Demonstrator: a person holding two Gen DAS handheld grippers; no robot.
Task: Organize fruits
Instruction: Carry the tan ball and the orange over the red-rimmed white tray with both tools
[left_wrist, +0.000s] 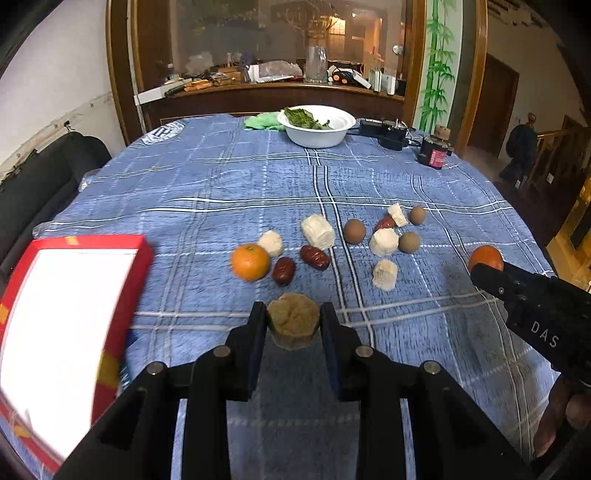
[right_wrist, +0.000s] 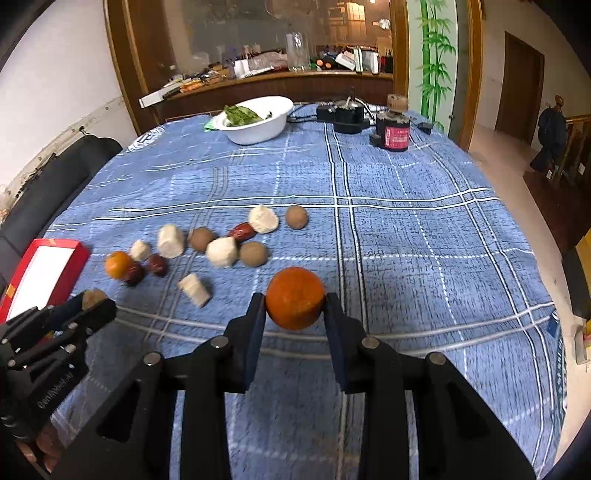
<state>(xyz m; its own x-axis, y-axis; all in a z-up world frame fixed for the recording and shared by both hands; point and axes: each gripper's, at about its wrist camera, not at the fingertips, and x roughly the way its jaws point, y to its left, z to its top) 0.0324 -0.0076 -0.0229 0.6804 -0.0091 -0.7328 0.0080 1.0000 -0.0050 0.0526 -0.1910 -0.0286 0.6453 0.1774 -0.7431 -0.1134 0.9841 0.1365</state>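
Observation:
My left gripper (left_wrist: 293, 317) is shut on a tan, rough-cut chunk (left_wrist: 293, 320), held over the blue checked cloth; it also shows in the right wrist view (right_wrist: 92, 301). My right gripper (right_wrist: 294, 299) is shut on a dark orange (right_wrist: 294, 297), also seen in the left wrist view (left_wrist: 485, 257). On the cloth lie a second orange (left_wrist: 250, 261), red dates (left_wrist: 283, 270), several white chunks (left_wrist: 318, 231) and brown round fruits (left_wrist: 354, 231). A red box with a white inside (left_wrist: 70, 314) sits at the left.
A white bowl of green leaves (left_wrist: 317, 127) stands at the table's far side, with a green cloth (left_wrist: 260, 122), black devices (left_wrist: 384, 131) and a dark jar (left_wrist: 436, 149). A black sofa (left_wrist: 40, 173) lies left of the table.

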